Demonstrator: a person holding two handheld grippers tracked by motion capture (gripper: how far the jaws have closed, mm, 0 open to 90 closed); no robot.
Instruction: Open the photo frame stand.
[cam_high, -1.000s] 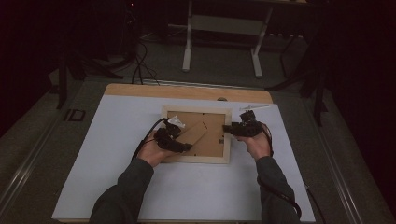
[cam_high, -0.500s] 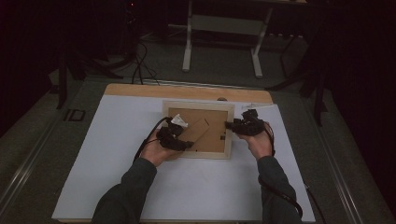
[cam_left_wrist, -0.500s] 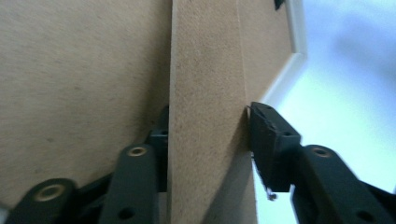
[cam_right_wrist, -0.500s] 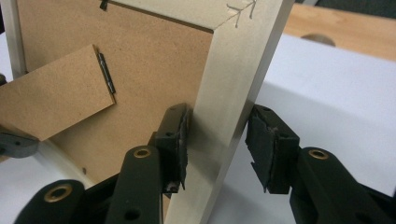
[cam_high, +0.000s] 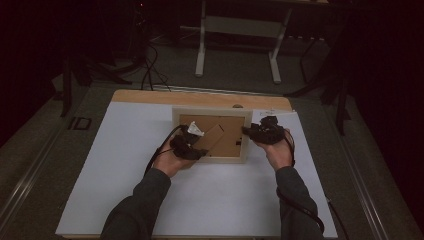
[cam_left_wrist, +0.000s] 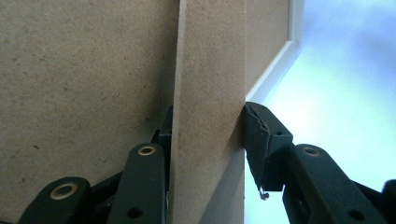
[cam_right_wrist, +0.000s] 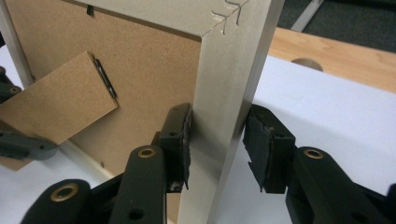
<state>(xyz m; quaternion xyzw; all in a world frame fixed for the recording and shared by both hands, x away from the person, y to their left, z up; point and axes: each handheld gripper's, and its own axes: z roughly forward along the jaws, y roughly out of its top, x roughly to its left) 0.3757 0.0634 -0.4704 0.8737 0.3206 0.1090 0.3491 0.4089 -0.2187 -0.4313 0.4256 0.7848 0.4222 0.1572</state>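
The picture frame (cam_high: 212, 134) lay face down on the white bench (cam_high: 115, 175), its brown backing up. At its left, the left gripper (cam_left_wrist: 208, 140) had been closing, its jaws pinching the hinged stand strut (cam_left_wrist: 210, 93). At the frame's right rail (cam_right_wrist: 229, 93), the right gripper (cam_right_wrist: 217, 144) had been closing too, one pad touching, the other just beside.

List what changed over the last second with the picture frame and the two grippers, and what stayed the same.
Both sets of jaws have just been closing. The left gripper now has the frame's fold-out stand between its pads, which touch its edges. The right gripper straddles the picture frame at its right rail, one pad on it, the other just off. The frame's far edge seems slightly more raised. Both hands and the white table cover stayed put.
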